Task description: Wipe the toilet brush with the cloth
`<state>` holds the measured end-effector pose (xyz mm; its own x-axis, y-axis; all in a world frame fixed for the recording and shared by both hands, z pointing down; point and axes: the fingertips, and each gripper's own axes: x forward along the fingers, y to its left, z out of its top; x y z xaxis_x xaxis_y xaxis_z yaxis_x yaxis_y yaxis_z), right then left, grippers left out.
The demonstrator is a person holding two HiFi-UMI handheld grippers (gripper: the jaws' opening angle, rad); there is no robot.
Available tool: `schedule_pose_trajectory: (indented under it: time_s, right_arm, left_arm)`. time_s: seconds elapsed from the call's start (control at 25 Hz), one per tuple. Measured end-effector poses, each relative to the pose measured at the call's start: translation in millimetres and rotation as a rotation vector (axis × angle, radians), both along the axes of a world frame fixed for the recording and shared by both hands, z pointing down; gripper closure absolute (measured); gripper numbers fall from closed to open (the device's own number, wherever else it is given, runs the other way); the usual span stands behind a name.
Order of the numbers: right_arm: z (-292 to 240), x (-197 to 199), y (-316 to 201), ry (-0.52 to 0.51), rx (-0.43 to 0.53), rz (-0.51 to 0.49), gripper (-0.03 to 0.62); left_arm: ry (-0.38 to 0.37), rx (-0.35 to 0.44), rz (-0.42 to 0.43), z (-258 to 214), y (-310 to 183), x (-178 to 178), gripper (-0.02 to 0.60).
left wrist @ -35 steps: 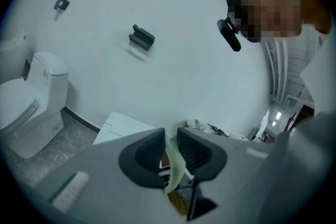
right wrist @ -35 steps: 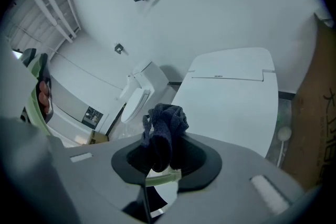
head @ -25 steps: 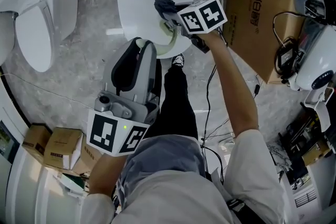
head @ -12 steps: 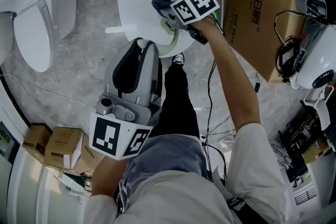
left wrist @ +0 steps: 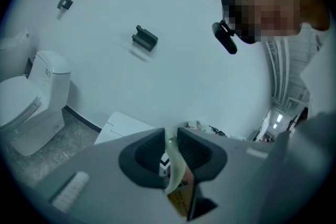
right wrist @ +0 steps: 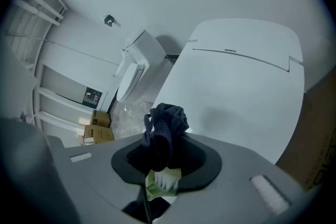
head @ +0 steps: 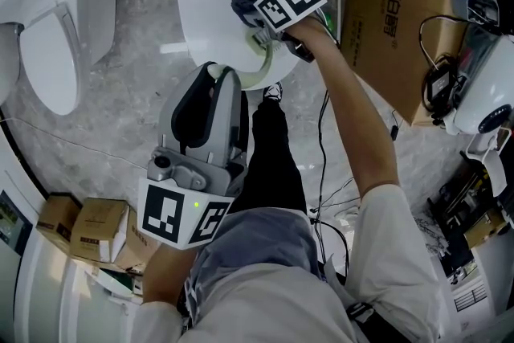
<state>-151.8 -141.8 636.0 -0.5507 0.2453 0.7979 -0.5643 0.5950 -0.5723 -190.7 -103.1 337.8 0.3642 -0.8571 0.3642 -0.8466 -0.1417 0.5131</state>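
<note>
Even, cool indoor light, soft shadows; gripper views fisheye-warped, dark-cornered, blurred up close.

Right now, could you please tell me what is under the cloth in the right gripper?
Below the cloth, clamped in the right gripper, a green toilet brush head with white bristles shows; the cloth hides the rest.

We wear a pale short-sleeved shirt (head: 377, 245) and black trousers (head: 269, 161). Our left gripper (head: 221, 72) and right gripper (head: 255, 22) are grey, each with a white cube (head: 183, 213) of black square markers.
</note>
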Motion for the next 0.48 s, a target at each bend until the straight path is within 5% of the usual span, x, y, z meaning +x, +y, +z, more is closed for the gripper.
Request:
schedule_pose_trajectory:
  time_s: [0.48]
  right_arm:
    - [18.6,3.2,-6.1,0.038,-0.020,0.024,0.502]
  left_arm:
    - [-0.006,0.003,-0.002,0.0,0.7,-0.1,0.581]
